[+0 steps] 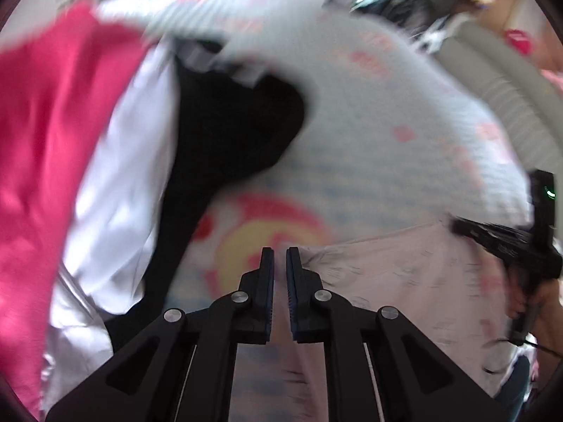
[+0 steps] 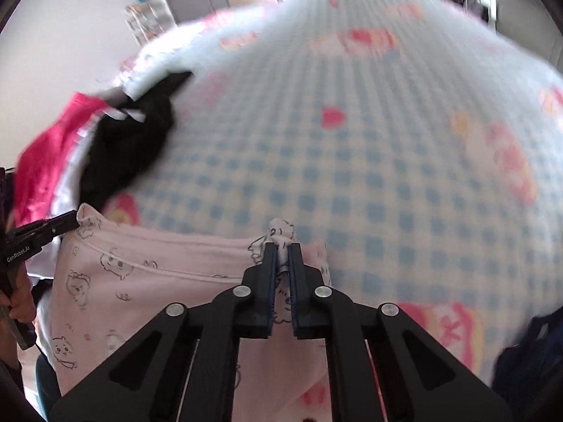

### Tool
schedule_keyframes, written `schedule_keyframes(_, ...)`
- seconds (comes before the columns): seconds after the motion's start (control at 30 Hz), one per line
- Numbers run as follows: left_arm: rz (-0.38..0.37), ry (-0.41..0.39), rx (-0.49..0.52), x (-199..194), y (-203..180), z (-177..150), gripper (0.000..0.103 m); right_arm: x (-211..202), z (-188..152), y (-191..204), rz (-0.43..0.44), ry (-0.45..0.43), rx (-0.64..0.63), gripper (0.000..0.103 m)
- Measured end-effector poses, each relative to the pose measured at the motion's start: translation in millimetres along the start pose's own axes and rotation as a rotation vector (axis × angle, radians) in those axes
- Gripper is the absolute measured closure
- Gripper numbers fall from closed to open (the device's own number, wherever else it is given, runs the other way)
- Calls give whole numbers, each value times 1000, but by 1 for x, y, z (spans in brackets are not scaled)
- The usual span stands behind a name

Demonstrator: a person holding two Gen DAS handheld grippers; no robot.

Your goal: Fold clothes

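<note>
A pale pink garment (image 2: 147, 281) printed with small cartoon animals hangs spread between my two grippers above a bed. My right gripper (image 2: 280, 251) is shut on its top right corner, a bunch of cloth poking out past the fingertips. My left gripper (image 1: 280, 255) is shut on the other top corner; in the right wrist view it shows at the left edge (image 2: 72, 219) pinching the cloth. The garment also shows in the left wrist view (image 1: 404, 274), stretching right to the right gripper (image 1: 461, 227). The frames are blurred.
The bed has a blue-and-white checked cover (image 2: 352, 147) with pink cartoon prints. A pile of clothes lies at its left: a bright pink piece (image 1: 45, 133), a white one (image 1: 123, 161) and a black one (image 1: 225, 130). A dark blue item (image 2: 531, 362) lies at the right.
</note>
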State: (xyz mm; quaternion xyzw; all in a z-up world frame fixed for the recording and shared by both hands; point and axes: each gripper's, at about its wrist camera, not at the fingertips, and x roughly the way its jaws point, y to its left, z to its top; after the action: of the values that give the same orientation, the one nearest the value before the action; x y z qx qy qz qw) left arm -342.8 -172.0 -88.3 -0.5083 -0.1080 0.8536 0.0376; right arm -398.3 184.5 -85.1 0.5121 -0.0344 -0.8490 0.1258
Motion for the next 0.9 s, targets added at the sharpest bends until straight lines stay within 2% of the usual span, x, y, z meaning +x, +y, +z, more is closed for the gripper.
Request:
schedule_keyframes(0.03, 12, 26, -17, 7, 6, -4, 90, 15, -1, -2, -7, 53, 8, 78)
schedule_keyframes(0.07, -20, 29, -42, 7, 13, -8, 79, 12, -3, -3, 14, 36, 25, 75)
schedule_keyframes(0.1, -70, 16, -62, 4, 19, -13, 69, 10, -6, -5, 36, 19, 41, 65)
schedule_keyframes(0.13, -112, 3, -63, 2, 21, -16, 51, 7, -8, -7, 57, 3, 58, 49)
schedule_keyframes(0.17, -155, -11, -64, -1, 23, -18, 50, 4, -11, -9, 77, -16, 75, 44)
schedule_keyframes(0.23, -205, -19, -69, -2, 24, -18, 50, -6, -13, -12, 54, -74, 94, 26)
schedule_keyframes(0.33, -261, -22, -84, -2, 24, -14, 50, -4, -12, -13, 20, -54, 92, 26)
schedule_keyframes(0.4, -311, -37, -121, -3, 25, -13, 47, 2, -17, -16, 75, -18, 110, 26)
schedule_keyframes(0.43, -313, -35, -130, -2, 25, -14, 42, 8, -20, -18, 113, 8, 121, 26)
schedule_keyframes(0.5, -319, -7, -134, 5, 23, -15, 42, 15, -24, -23, 142, 32, 135, 26)
schedule_keyframes(0.57, -343, 4, -138, 6, 20, -17, 42, 19, -28, -30, 154, 35, 155, 35)
schedule_keyframes(0.63, -364, -46, -138, -7, 18, -21, 42, 17, -28, -38, 167, 29, 203, 44)
schedule_keyframes(0.67, -367, -74, -131, -14, 17, -23, 41, 14, -28, -41, 163, 16, 221, 44)
schedule_keyframes(0.73, -348, -116, -84, -23, 13, -28, 39, 0, -29, -46, 126, -40, 249, 45)
schedule_keyframes(0.8, -285, -95, -12, -18, 5, -30, 38, -4, -28, -47, 99, -49, 236, 43)
schedule_keyframes(0.83, -253, -76, -10, -12, 6, -28, 39, -6, -28, -48, 88, -51, 229, 43)
schedule_keyframes(0.9, -243, -27, -58, 7, 13, -24, 41, 2, -26, -44, 127, -5, 205, 43)
